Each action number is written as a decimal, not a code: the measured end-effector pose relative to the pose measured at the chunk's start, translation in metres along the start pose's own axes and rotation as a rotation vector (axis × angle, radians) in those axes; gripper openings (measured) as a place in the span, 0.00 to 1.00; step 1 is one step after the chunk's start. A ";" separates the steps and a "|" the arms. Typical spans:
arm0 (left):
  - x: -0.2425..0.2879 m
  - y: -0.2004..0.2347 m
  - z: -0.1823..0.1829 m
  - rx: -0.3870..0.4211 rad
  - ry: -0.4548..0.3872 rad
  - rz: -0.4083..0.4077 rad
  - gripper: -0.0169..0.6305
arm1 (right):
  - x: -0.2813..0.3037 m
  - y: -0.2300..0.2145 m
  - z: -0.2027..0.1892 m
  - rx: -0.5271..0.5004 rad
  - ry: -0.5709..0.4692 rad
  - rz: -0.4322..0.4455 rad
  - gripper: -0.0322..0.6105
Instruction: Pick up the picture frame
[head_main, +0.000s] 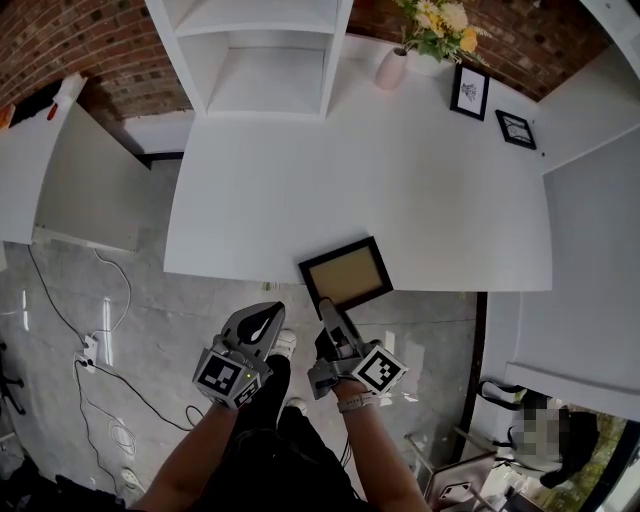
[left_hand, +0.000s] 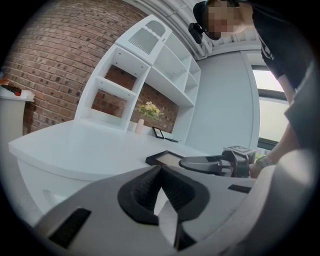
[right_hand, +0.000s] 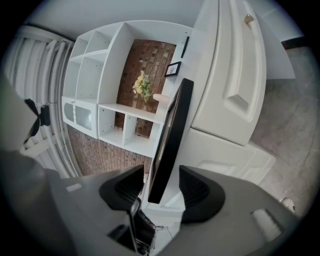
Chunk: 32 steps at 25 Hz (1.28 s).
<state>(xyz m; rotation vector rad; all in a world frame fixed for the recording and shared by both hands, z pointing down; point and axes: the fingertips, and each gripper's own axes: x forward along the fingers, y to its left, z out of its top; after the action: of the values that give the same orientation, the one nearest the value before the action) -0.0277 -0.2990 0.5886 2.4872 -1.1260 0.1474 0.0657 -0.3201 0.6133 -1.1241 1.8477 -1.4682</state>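
A black picture frame (head_main: 346, 273) with a tan middle lies flat at the front edge of the white table (head_main: 300, 180), one corner hanging over the edge. My right gripper (head_main: 328, 310) reaches it from below the edge. In the right gripper view the frame (right_hand: 172, 135) stands edge-on between the two pads, with a gap on each side; the right gripper (right_hand: 162, 177) is open. My left gripper (head_main: 268, 315) hovers beside it over the floor, off the table, shut with nothing in it. The left gripper view shows the frame (left_hand: 165, 158) and the right gripper (left_hand: 200, 163) ahead.
A white shelf unit (head_main: 250, 50) stands at the back of the table. A vase of flowers (head_main: 392, 68) and two small framed pictures (head_main: 470, 92) (head_main: 516, 130) sit at the back right. A white cabinet (head_main: 590, 250) flanks the right. Cables (head_main: 100, 350) lie on the floor.
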 end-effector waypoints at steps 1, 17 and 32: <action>-0.001 0.002 -0.001 -0.002 0.002 0.005 0.04 | 0.001 -0.001 0.000 0.014 0.003 0.001 0.38; -0.013 0.020 -0.001 -0.026 -0.007 0.060 0.04 | 0.011 -0.002 0.000 0.128 -0.012 0.058 0.15; -0.019 0.011 0.006 -0.014 -0.024 0.050 0.04 | -0.003 0.027 0.012 -0.032 -0.023 0.119 0.11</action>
<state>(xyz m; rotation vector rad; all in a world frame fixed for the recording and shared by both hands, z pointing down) -0.0484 -0.2947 0.5815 2.4562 -1.1955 0.1241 0.0693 -0.3215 0.5839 -1.0228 1.8944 -1.3582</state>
